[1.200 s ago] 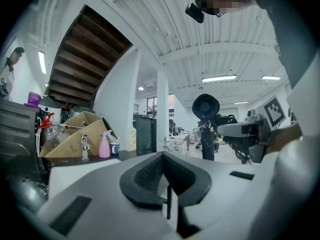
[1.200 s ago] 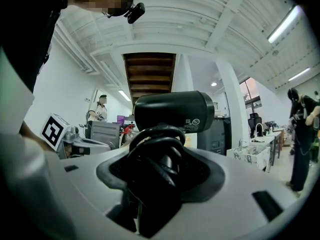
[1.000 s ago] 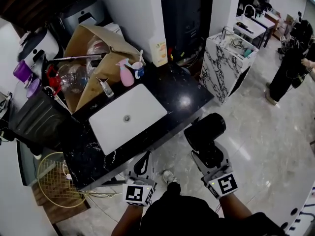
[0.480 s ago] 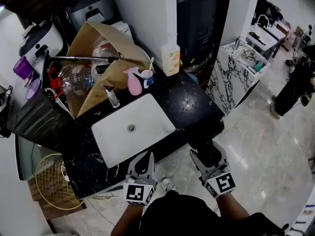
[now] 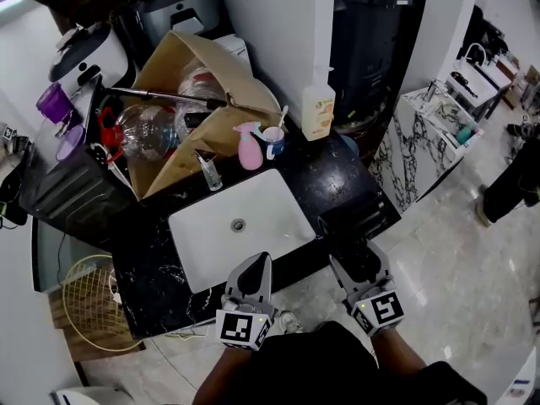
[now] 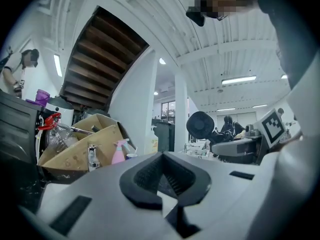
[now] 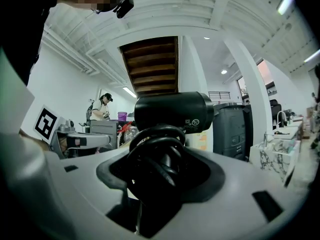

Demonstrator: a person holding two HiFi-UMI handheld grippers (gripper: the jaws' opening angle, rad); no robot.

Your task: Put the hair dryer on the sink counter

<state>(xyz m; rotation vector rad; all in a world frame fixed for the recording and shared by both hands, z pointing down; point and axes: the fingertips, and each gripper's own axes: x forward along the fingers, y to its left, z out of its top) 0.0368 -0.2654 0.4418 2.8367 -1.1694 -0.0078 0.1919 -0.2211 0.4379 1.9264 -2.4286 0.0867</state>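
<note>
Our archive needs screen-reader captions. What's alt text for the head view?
Seen from above, the right hand-held gripper holds a black hair dryer at the corner of a black sink counter. The left hand-held gripper, shut and empty, points toward the white basin.

no words or numbers can be read anywhere in these pictures. the hair dryer (image 7: 172,111) has a small white round sign on its black side. there is a tiny bit of print next to it, and both are too small to make out. the bottle (image 5: 319,112) at the back of the sink counter (image 5: 337,175) has a label with orange and green on it, but its words are too small to read. the left gripper (image 5: 256,264) and the right gripper (image 5: 359,260) each carry a black and white square marker, a pattern and not letters.
</note>
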